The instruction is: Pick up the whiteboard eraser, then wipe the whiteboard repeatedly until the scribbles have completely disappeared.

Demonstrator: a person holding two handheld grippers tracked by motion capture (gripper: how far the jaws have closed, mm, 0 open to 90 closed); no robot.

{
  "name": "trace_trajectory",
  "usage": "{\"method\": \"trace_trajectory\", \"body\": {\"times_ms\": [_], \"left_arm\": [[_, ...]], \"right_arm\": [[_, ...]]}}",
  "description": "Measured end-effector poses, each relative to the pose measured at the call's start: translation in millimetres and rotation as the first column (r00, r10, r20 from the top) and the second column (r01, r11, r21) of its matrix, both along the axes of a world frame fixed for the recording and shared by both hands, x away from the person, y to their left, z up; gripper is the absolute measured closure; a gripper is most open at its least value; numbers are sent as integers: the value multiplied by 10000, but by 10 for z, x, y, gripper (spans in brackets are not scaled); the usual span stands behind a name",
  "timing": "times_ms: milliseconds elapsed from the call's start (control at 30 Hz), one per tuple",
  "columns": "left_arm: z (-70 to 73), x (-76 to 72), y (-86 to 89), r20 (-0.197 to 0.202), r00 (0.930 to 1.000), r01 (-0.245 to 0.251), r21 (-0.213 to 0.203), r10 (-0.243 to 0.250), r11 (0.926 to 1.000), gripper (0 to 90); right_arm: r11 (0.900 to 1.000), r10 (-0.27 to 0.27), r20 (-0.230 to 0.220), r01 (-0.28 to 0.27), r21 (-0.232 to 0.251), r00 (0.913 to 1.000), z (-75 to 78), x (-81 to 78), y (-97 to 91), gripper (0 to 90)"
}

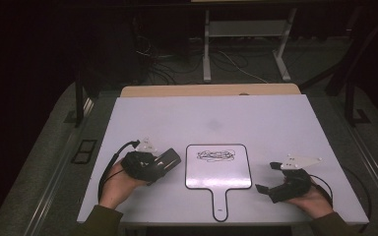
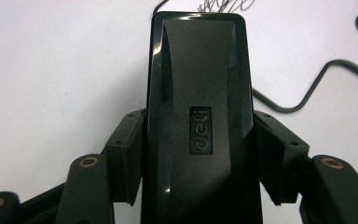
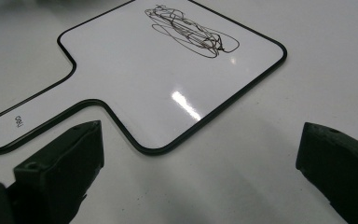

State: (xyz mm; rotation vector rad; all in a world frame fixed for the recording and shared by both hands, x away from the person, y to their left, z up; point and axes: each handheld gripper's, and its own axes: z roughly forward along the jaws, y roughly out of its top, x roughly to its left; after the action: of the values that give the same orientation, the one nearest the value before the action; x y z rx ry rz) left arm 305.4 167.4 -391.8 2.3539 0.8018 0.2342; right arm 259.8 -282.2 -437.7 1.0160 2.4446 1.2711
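A small paddle-shaped whiteboard [image 1: 218, 169] lies flat in the middle of the white table, handle toward me, with a black scribble [image 1: 215, 156] near its far edge. My left gripper [image 1: 163, 163] is just left of the board, shut on a black block eraser [image 1: 168, 160] lifted a little off the table. In the left gripper view the eraser [image 2: 198, 93] sits lengthwise between the pads [image 2: 128, 144], its tip near the scribble. My right gripper [image 1: 268, 177] rests open to the right of the board's handle. In the right gripper view its jaws [image 3: 203, 140] stand wide apart, with the whiteboard [image 3: 135, 79] and scribble [image 3: 191, 32] ahead.
The white tabletop [image 1: 256, 118] ends close to both hands at the front; a wooden strip [image 1: 206, 90] runs along its far edge. Beyond it stand a metal table frame [image 1: 206, 54] and loose cables on the dark floor. The left gripper's cable [image 1: 109, 167] loops beside the hand.
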Motion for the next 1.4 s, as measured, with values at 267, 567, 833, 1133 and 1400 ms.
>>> {"method": "trace_trajectory", "body": {"times_ms": [267, 567, 833, 1133, 1400], "left_arm": [[62, 66, -57, 113, 9998, 151, -280, -147, 9995, 390], [117, 166, -163, 206, 9991, 376, -327, -370, 9988, 389], [147, 278, -295, 271, 9980, 576, -375, -566, 9976, 389], [175, 410, -508, 327, 9964, 802, -504, -787, 9955, 389], [133, 577, -737, 149, 9955, 946, -426, -941, 9946, 389]], "right_arm": [[10000, -17, -32, 17, 8, 10000, -3, -2, 3, 0], [10000, -44, -13, 44, 53, 10000, -3, 1, -3, 0], [10000, -75, -45, 75, 28, 10000, -8, 7, -6, 0], [9999, -143, -6, 143, 79, 9999, -6, 2, -7, 0], [9998, -185, -59, 186, 115, 9998, -5, -1, -11, 0]]}}
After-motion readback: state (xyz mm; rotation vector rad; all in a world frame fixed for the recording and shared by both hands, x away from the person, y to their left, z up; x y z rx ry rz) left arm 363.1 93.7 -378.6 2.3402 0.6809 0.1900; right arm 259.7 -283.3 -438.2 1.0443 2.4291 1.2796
